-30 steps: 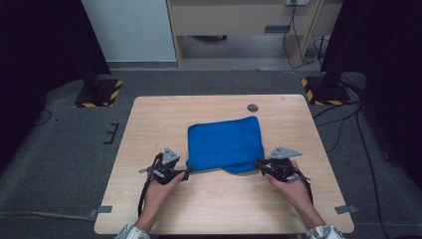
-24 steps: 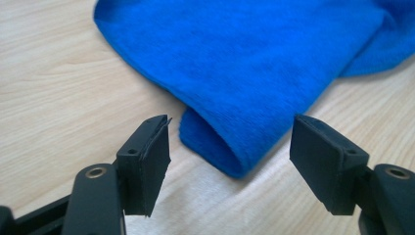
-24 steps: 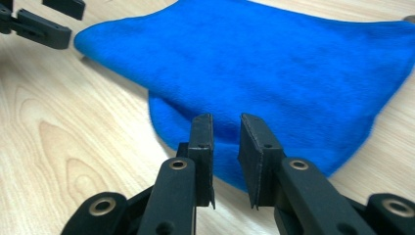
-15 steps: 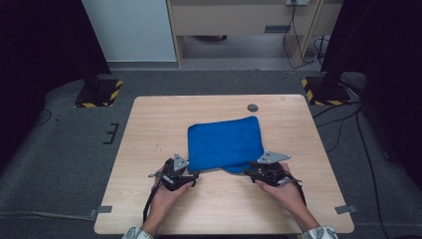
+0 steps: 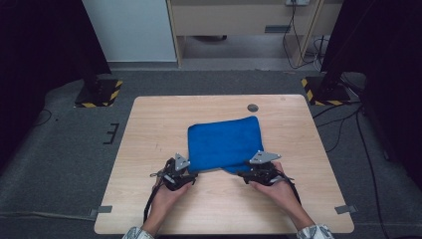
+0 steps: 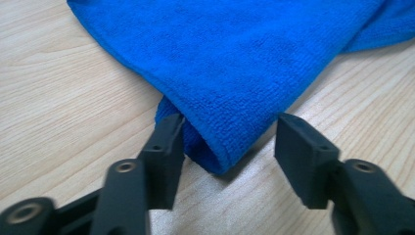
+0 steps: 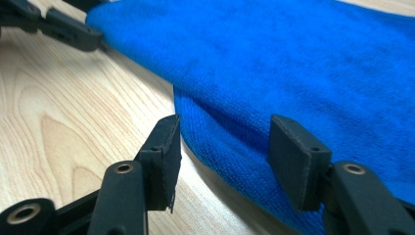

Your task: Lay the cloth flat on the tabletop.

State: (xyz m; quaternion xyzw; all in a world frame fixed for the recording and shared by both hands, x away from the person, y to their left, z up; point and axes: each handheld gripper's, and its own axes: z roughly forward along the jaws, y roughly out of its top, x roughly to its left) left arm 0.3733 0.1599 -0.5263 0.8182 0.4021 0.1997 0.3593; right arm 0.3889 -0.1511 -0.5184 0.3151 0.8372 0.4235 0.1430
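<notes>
Both grippers sit spread wide at the blue towel's (image 5: 225,144) near edge, left gripper (image 6: 227,142) straddling its left corner, right gripper (image 7: 222,147) straddling the right, neither pinching yet

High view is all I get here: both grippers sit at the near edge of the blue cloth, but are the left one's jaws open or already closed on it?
Observer: Open. In the left gripper view, the left gripper has its jaws apart on either side of the blue cloth's near corner.
Operator: And the right one?
Observer: Also open. The right gripper straddles the folded edge, gap on both sides.
Operator: Is that edge a single layer?
Observer: No, the right gripper view shows an upper layer overhanging a lower one.
</notes>
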